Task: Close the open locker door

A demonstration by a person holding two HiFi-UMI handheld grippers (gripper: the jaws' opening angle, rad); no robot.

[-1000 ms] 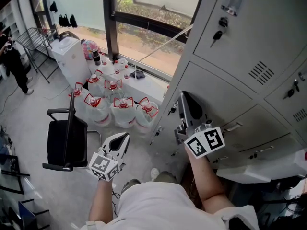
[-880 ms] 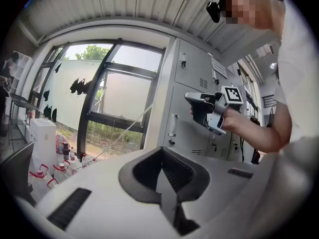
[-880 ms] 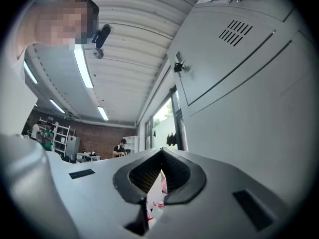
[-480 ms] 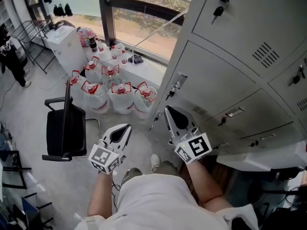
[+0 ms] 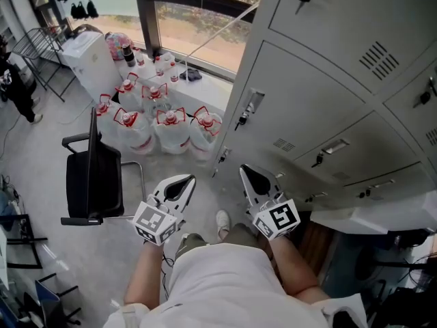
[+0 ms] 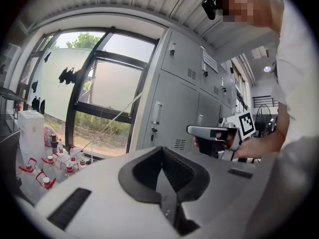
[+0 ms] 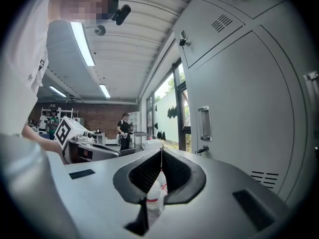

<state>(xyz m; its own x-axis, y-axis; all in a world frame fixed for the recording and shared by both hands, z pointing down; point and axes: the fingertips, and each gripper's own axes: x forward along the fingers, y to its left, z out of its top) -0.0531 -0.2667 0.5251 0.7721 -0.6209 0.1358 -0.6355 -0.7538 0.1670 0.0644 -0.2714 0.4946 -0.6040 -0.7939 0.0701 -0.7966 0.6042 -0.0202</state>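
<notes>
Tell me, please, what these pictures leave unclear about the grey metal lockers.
Head view: upper edge cuts off the top grey metal locker door.
Head view: a pale slab hides what lies beneath.
Right gripper view: the door lock is too small to read.

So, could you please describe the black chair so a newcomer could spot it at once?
Start at the big window beside the grey lockers. On the floor below it stands a cluster of red-capped water jugs; the black chair is just left of them, the only dark, armrested seat there.
</notes>
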